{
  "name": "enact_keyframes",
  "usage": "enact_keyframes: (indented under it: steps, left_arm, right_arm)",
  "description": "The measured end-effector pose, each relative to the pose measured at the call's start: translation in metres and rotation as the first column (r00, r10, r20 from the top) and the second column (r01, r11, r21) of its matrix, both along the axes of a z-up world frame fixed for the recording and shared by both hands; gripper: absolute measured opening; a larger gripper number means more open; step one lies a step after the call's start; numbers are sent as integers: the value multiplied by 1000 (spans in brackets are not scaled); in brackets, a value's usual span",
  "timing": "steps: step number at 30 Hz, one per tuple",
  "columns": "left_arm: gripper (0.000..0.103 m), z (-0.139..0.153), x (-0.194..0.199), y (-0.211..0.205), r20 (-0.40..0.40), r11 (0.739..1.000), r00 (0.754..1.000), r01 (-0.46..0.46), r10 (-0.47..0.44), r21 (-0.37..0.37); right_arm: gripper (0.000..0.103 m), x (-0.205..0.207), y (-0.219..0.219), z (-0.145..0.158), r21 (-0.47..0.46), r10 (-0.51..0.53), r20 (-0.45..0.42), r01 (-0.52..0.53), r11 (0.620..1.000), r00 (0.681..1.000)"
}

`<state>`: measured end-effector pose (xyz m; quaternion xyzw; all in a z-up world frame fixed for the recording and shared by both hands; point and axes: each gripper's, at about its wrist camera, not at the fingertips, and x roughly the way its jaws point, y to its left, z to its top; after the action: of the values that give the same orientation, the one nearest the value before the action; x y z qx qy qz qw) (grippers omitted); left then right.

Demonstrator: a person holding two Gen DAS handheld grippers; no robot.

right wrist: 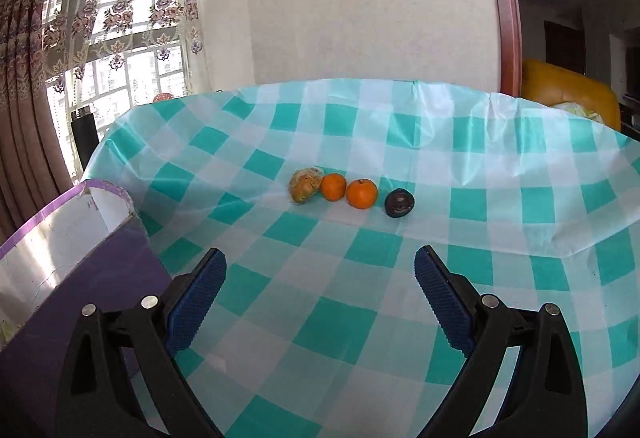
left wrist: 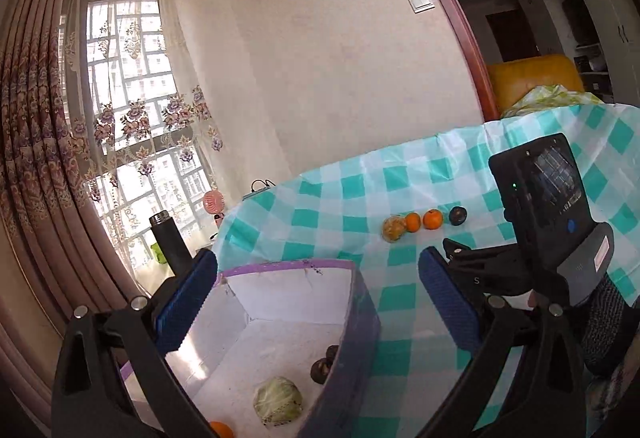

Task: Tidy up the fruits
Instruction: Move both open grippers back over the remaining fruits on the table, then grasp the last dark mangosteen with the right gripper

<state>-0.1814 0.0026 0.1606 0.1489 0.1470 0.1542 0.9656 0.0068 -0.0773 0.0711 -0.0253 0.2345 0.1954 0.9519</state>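
Note:
A row of fruit lies on the checked tablecloth: a wrapped yellowish fruit [right wrist: 305,184], two oranges [right wrist: 333,187] [right wrist: 361,193] and a dark mangosteen [right wrist: 399,202]. The row also shows in the left wrist view [left wrist: 424,221]. A purple box [left wrist: 352,350] with a white inside holds a green wrapped fruit [left wrist: 278,401], two dark fruits [left wrist: 323,369] and an orange [left wrist: 221,429]. My left gripper [left wrist: 316,278] is open and empty above the box. My right gripper [right wrist: 320,270] is open and empty, short of the row. The right gripper body [left wrist: 540,206] shows in the left wrist view.
The purple box [right wrist: 80,258] stands at the table's left. A black flask [left wrist: 170,242] and a pink fan [left wrist: 214,203] sit by the window beyond the table edge. A yellow chair [right wrist: 568,94] stands at the far right.

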Motion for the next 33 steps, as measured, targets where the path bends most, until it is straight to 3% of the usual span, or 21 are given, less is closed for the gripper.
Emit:
enact_keyframes:
  steps: [3, 5, 9, 14, 19, 24, 28, 33]
  left_arm:
    - [101, -23, 34, -22, -63, 985, 988, 132, -139, -107]
    - [101, -42, 61, -28, -120, 959, 969, 187, -216, -213]
    - [101, -87, 120, -27, -243, 900, 931, 160, -274, -404]
    - [101, -125, 177, -17, -338, 876, 908, 61, -248, -479]
    - [101, -141, 203, -2, -353, 874, 908, 27, -225, -486]
    - [101, -144, 215, 18, -340, 810, 908, -3, -243, -586]
    - [101, -153, 227, 27, -373, 764, 890, -44, -263, -644]
    - [101, -156, 240, 32, -383, 756, 889, -69, -249, -651]
  right_arm:
    - [92, 24, -27, -18, -59, -100, -47, 97, 994, 994]
    - [92, 36, -42, -26, -99, -152, -60, 146, 984, 987]
    - [92, 62, -68, -31, -67, -209, -116, 202, 977, 971]
    - [92, 100, -82, -48, -30, -199, -270, 199, 980, 942]
    - [92, 119, -60, -44, -82, -117, -227, 101, 992, 967]
    - [92, 149, -33, -47, -152, -87, -243, 51, 987, 966]
    - [87, 173, -17, -49, -173, -79, -257, 34, 984, 963]
    - [74, 201, 10, -54, -229, -60, -280, -6, 973, 958]
